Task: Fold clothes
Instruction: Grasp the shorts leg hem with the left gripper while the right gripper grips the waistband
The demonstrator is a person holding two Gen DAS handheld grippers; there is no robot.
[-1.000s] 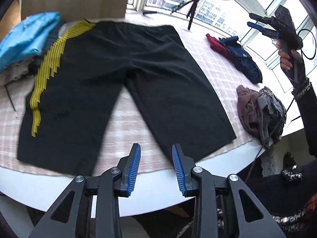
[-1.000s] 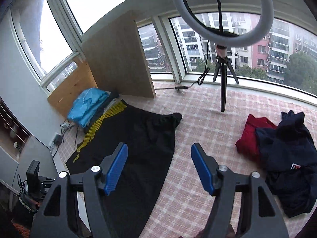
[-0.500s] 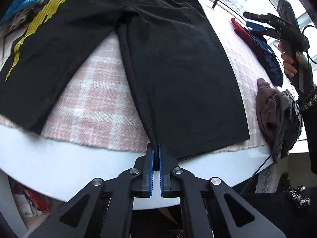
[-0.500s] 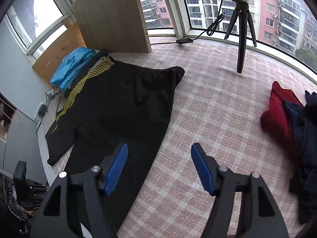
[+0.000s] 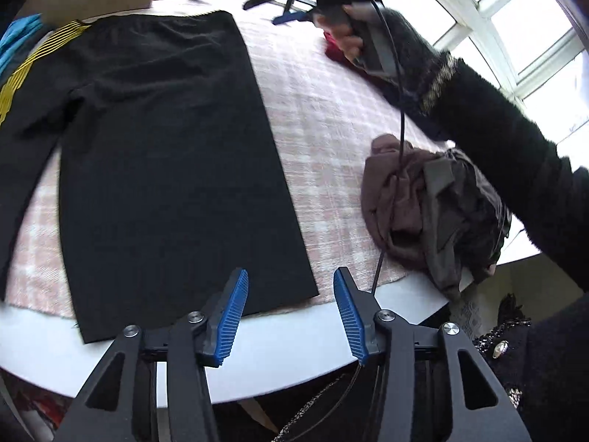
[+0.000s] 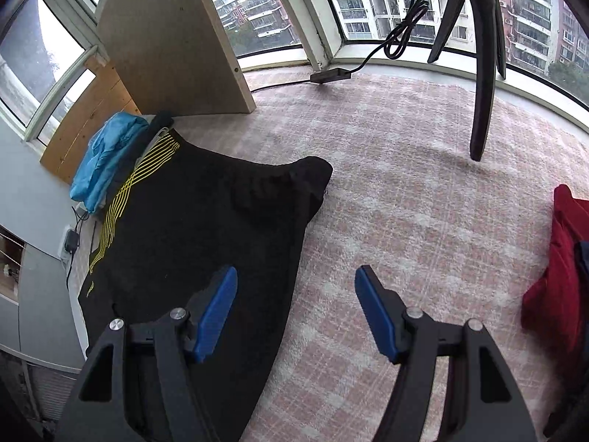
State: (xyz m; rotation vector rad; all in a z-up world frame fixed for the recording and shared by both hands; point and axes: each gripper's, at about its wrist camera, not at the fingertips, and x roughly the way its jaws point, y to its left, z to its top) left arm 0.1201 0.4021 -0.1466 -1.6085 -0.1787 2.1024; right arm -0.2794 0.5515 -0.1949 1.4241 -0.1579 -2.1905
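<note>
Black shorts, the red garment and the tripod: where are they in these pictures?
black shorts [image 5: 165, 147], left wrist view, middle of the flat leg
red garment [image 6: 556, 287], right wrist view, its folded body
tripod [image 6: 482, 84], right wrist view, its front leg

Shorts [image 5: 165, 154]: black, with yellow stripes along one side. Cloth [image 6: 405, 221] covering the table: pink and white check. Left gripper [image 5: 291, 316] and right gripper [image 6: 296, 316]: black frames, blue ribbed pads. Folded garment [image 6: 106, 158] beside the shorts: light blue. Garment [image 6: 556, 287] at the right: red. Crumpled pile [image 5: 423, 213]: brown and grey. Sleeve [image 5: 497, 129]: black.
</note>
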